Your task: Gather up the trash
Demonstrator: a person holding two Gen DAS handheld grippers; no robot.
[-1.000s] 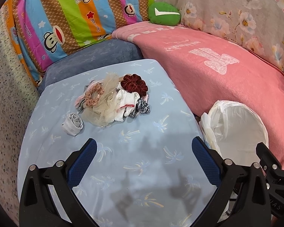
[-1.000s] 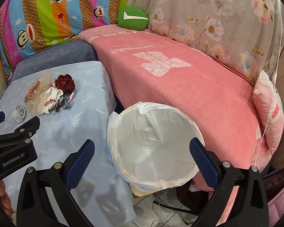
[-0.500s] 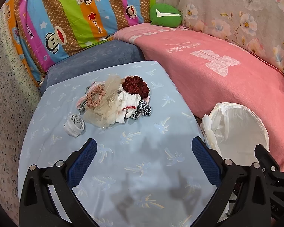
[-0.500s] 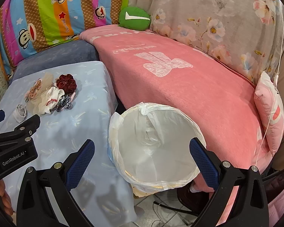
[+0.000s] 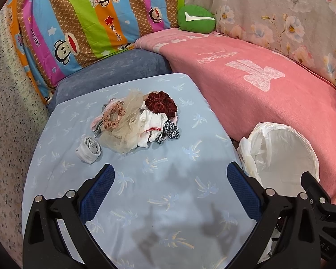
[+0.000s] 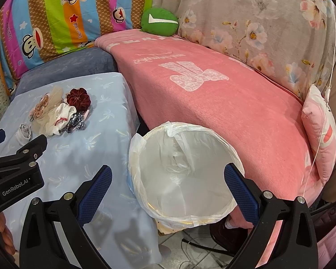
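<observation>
A heap of hair scrunchies and cloth scraps (image 5: 136, 121) lies on the light blue table (image 5: 159, 179): a dark red scrunchie (image 5: 160, 104), a beige tulle piece, a white cloth, a leopard scrunchie (image 5: 168, 132) and a grey roll (image 5: 89, 149) apart at the left. The heap also shows in the right wrist view (image 6: 58, 112). A bin lined with a white bag (image 6: 183, 174) stands between table and pink sofa; it also shows in the left wrist view (image 5: 282, 157). My left gripper (image 5: 168, 188) is open and empty, short of the heap. My right gripper (image 6: 166, 188) is open and empty above the bin's mouth.
A pink blanket (image 6: 212, 94) covers the sofa behind the bin. A green cushion (image 5: 196, 18) and a striped monkey-print quilt (image 5: 89, 22) stand at the back. A pink pillow (image 6: 322, 130) lies at the right. Cables run on the floor (image 6: 197, 244) under the bin.
Both views have drifted slightly; the heap and the bin sit a little lower in the frames. Both grippers stay open and empty.
</observation>
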